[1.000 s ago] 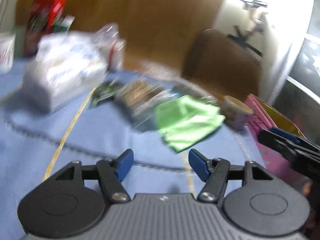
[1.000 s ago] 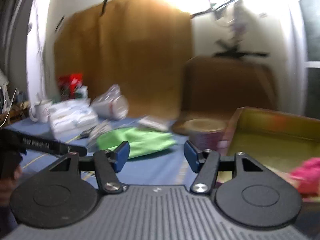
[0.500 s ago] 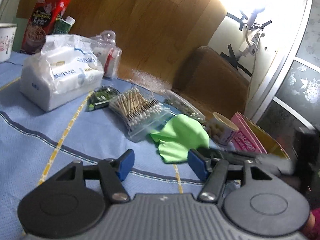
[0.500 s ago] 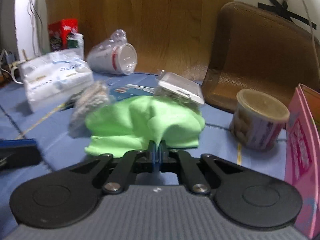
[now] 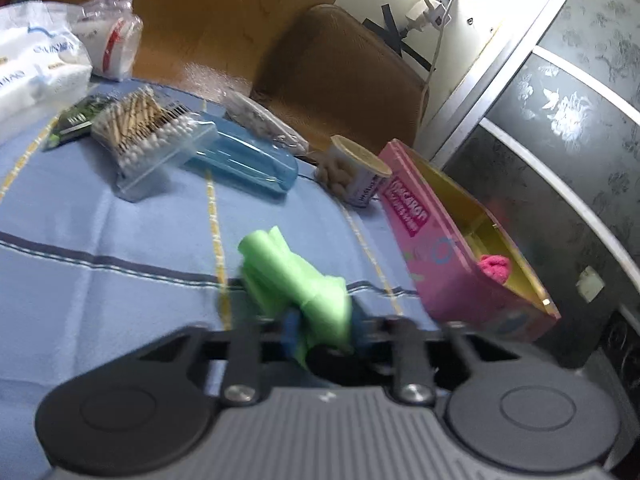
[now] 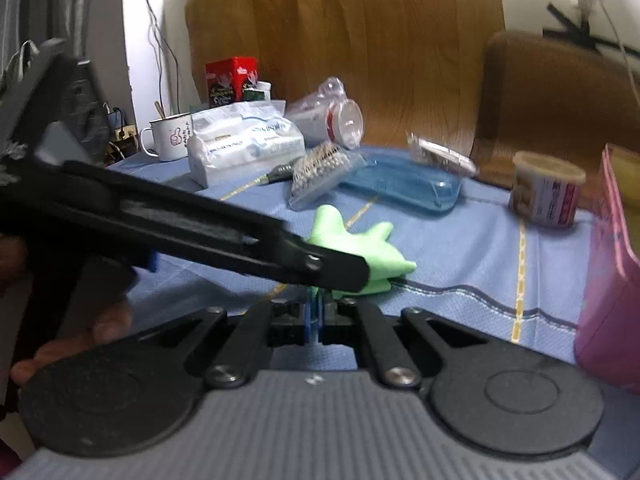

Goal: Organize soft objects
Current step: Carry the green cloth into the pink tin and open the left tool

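A green cloth (image 5: 292,276) is bunched and lifted just above the blue tablecloth (image 5: 100,216). My left gripper (image 5: 320,332) is shut on its near end. My right gripper (image 6: 316,320) is shut on the same green cloth (image 6: 360,248), with the left gripper's arm crossing in front of it. A pink box (image 5: 436,248) with a yellow inside stands open to the right and holds a pink soft object (image 5: 494,266). The box edge also shows in the right wrist view (image 6: 608,280).
On the tablecloth behind the cloth lie a cotton swab box (image 5: 148,140), a blue plastic case (image 5: 248,160), a snack cup (image 5: 356,176), a tissue pack (image 6: 244,144), a bagged cup (image 6: 328,116) and a mug (image 6: 168,140). A brown chair (image 5: 340,76) stands behind.
My left gripper has closed on the green cloth. Both grippers have pulled the cloth away from the swab box toward the near side, uncovering the blue case.
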Tool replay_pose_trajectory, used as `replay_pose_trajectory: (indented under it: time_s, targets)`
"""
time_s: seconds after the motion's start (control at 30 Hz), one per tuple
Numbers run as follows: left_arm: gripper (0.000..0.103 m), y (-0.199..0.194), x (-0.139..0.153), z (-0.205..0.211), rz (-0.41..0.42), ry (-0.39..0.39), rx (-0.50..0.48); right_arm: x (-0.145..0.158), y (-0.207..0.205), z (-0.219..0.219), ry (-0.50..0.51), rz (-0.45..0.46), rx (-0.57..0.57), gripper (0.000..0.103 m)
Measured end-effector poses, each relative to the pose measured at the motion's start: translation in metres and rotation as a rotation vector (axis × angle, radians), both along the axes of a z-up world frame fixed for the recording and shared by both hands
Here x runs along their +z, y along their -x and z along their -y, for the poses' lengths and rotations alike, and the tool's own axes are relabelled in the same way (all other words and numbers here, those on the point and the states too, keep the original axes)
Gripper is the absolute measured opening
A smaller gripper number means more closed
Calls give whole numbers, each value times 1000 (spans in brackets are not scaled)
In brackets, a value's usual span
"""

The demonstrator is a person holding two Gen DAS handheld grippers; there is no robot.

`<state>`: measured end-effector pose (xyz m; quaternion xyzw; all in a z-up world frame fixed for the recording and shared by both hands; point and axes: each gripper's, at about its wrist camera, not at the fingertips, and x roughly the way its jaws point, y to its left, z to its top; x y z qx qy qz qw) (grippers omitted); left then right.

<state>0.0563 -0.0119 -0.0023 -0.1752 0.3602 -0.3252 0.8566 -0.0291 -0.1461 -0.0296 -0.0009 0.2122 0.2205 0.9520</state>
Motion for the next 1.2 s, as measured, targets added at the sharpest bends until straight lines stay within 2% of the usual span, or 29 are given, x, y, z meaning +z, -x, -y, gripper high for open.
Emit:
replay_pose_trajectory:
  time_s: [0.07, 0.2, 0.27, 0.37, 0.5, 0.7, 0.8, 0.83, 0.87, 0.9, 0.93, 0.97, 1.07, 1.2]
  targets:
    - [15, 1, 5, 4, 1, 15, -10, 1, 4, 1, 3, 24, -14, 6]
    - [15, 6, 33, 28, 90, -13, -44, 9, 13, 14, -31, 83, -57, 6]
    - [15, 4, 48, 42, 127, -6, -72, 17, 18, 23, -35, 143, -96, 6]
    - [15, -2, 70, 74, 169, 11, -135, 28, 26, 41, -24, 243, -181, 6]
    - [15, -6, 84, 134, 234, -31, -227, 36, 34, 74, -23, 314, -311, 6]
    - [17, -17, 76, 203, 221, -91, -276, 30, 25, 124, -12, 272, -486, 6]
    - [26, -21, 68, 223, 226, -175, -228, 24, 8, 140, 7, 214, -539, 10]
    - [27, -21, 67, 226, 235, -195, -216, 22, 2, 145, 16, 188, -557, 20]
    - [27, -20, 67, 223, 239, -197, -213, 19, -2, 150, 12, 174, -580, 40]
    - [29, -18, 68, 220, 246, -191, -213, 16, -3, 156, -5, 167, -602, 48]
    - [35, -16, 69, 212, 256, -185, -207, 14, -3, 160, -23, 167, -611, 56]
    - [39, -13, 71, 203, 273, -181, -189, 13, -1, 162, -36, 169, -617, 59]
    - [40, -9, 73, 166, 308, -167, -136, 12, 4, 167, -71, 191, -644, 59]
    - [40, -15, 60, 101, 280, -191, -3, 20, 17, 161, -124, 254, -636, 59]
